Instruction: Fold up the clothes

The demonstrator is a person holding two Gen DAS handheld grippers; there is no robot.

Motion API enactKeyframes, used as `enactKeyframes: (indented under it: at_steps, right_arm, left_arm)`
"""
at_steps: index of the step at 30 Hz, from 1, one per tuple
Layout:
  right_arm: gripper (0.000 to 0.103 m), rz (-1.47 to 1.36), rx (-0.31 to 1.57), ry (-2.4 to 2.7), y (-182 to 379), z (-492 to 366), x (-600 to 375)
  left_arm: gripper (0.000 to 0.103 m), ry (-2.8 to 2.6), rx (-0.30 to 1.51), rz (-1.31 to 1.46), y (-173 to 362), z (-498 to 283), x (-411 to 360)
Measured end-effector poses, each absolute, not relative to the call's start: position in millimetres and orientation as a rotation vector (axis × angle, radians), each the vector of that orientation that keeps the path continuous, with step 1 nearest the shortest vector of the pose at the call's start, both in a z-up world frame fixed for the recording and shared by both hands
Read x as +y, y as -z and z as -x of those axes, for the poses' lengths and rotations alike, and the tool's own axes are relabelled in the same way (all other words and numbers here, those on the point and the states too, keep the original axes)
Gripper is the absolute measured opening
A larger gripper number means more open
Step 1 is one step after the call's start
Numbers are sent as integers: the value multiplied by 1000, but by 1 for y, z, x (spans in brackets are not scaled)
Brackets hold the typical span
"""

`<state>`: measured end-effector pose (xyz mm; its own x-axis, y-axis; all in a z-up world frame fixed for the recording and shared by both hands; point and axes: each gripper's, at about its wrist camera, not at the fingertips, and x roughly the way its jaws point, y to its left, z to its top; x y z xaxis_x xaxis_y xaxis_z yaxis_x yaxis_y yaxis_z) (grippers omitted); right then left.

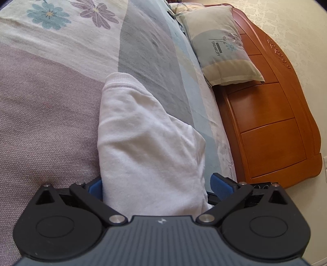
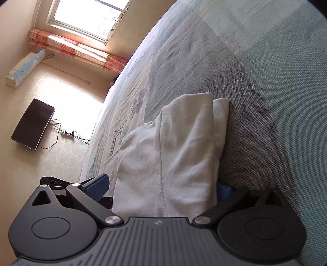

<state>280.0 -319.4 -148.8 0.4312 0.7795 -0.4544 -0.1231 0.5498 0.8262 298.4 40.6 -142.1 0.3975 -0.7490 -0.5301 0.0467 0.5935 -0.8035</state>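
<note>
Two wide-spread pairs of fingers, one per view, each with the same white garment (image 1: pixel 147 133) bunched between them. In the left wrist view: left gripper (image 1: pixel 158 185) at the bottom of the frame, blue pads (image 1: pixel 95 186) far apart, the left pad against the cloth, the right pad standing clear of it with a gap, so nothing pinched. Folded white fabric running from the lower centre up to a ribbed edge just above mid-frame, lying over the patterned bedspread (image 1: pixel 40 112), mauve at the left, grey and pale blue to the right, flowers at the upper left. Only here: a pillow (image 1: pixel 222 45) with printed lettering at the upper right, leaning on an orange-brown wooden headboard (image 1: pixel 271 126) that fills the right side. In the right wrist view: right gripper (image 2: pixel 161 186) likewise opened wide, left blue pad apart from the cloth, right pad partly hidden behind it; cannot tell whether that one touches. Garment (image 2: pixel 173 147) in stacked layers with a seam down the middle, resting on the grey band of the bedspread (image 2: pixel 265 102) at centre frame. Only here: bright window (image 2: pixel 90 16) at the top left, orange-patterned curtain (image 2: pixel 77 51) below it, air conditioner (image 2: pixel 24 69) at the far left, dark flat screen (image 2: pixel 32 124) at mid-left, power strip (image 2: pixel 67 133) with cables beside it.
</note>
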Motion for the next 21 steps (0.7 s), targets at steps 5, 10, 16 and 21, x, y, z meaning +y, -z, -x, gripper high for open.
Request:
enactKeyframes:
  at_steps: [5, 10, 16, 21]
  right_arm:
    - [103, -813, 966, -648, 148, -280, -321]
    - [103, -800, 958, -655, 148, -274, -322]
    - [103, -806, 979, -647, 148, -286, -319]
    - [103, -807, 955, -660, 150, -281, -320]
  left_arm:
    - [101, 577, 1056, 795, 142, -299, 39]
    - [101, 576, 1060, 793, 142, -299, 38]
    - [101, 578, 1058, 772, 141, -297, 35]
    - [101, 584, 1066, 837, 139, -291, 38]
